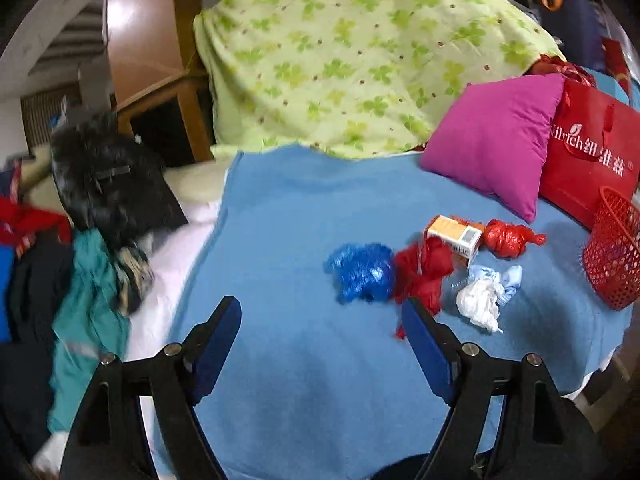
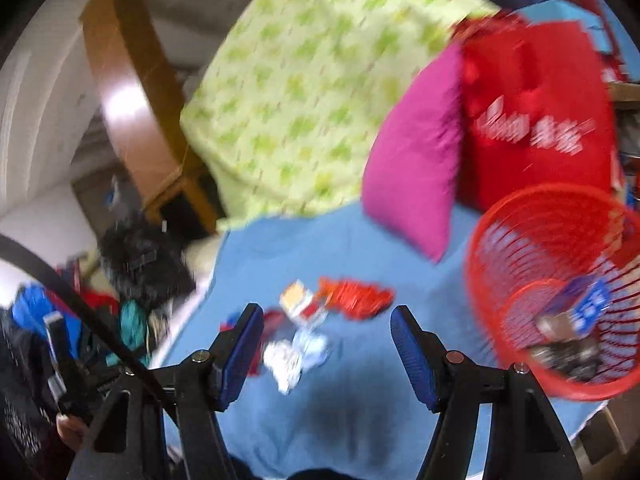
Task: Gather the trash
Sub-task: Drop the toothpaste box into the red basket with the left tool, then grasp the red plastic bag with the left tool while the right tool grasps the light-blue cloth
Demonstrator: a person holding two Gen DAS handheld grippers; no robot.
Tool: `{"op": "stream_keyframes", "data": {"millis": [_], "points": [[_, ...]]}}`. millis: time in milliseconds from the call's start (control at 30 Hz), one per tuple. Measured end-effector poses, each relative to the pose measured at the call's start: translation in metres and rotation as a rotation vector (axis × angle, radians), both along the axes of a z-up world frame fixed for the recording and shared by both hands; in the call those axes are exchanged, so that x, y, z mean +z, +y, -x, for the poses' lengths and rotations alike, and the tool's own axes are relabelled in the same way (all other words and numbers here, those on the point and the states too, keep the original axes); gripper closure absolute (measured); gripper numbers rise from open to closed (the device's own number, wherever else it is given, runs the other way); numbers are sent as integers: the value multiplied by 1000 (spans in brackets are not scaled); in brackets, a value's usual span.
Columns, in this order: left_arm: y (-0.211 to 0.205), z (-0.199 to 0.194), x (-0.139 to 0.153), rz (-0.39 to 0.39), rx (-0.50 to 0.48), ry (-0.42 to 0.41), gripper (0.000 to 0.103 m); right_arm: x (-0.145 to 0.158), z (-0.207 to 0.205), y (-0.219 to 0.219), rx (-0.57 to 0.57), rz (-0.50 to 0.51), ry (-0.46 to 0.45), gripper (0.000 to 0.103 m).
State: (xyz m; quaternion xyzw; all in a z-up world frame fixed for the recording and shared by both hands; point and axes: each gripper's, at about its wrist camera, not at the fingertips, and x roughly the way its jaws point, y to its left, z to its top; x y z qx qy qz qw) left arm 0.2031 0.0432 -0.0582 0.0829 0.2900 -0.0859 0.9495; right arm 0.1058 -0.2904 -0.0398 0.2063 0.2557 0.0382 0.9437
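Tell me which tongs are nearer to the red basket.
Right. The right tongs have the red basket close beside them on their right; from the left tongs it sits far off, beyond the scattered trash.

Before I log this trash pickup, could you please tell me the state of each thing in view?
left gripper: open, empty
right gripper: open, empty
red basket: tilted, some trash inside
blue bag: crumpled, on blanket
small box: lying flat
white bag: crumpled
knotted red bag: tied shut
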Motion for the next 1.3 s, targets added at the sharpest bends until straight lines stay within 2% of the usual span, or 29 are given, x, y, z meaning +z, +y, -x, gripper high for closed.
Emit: {"op": "stream_keyframes", "data": {"millis": [67, 233, 367, 433, 500, 633, 767, 833, 900, 967, 1133, 1167, 1200, 1300], "points": [[-1, -4, -7, 30, -14, 21, 20, -18, -19, 15, 41, 13, 63, 34], [-24, -21, -22, 69, -92, 67, 20, -53, -51, 19, 66, 28, 151, 35], [-47, -45, -41, 96, -137, 137, 20, -76, -86, 20, 89, 18, 210, 45], [-55, -60, -52, 122, -146, 182, 22, -84, -101, 22, 101, 11, 231, 46], [-61, -73, -59, 145, -144, 213, 29, -92, -118, 26, 126, 2, 239, 46], [-69, -96, -68, 183, -153, 257, 33, -103, -146, 37, 153, 14, 248, 47], [-81, -113, -77, 205, -188, 301, 38, -122, -168, 44, 168, 5, 306, 56], [-85, -118, -83, 210, -195, 325, 44, -134, -174, 46, 189, -18, 340, 61], [-86, -123, -91, 242, -210, 372, 67, -138, -173, 50, 199, -7, 335, 65], [-84, -126, -97, 275, -209, 407, 70, -137, -167, 52, 194, 12, 315, 73], [-78, -115, -93, 305, -198, 387, 82, -122, -148, 40, 144, -14, 259, 75], [-75, -110, -88, 312, -197, 375, 92, -116, -142, 37, 135, -15, 246, 75], [-73, -107, -86, 315, -197, 372, 97, -111, -137, 35, 127, -19, 234, 75], [-66, -90, -74, 316, -201, 350, 97, -95, -119, 28, 112, -28, 196, 75]]}}
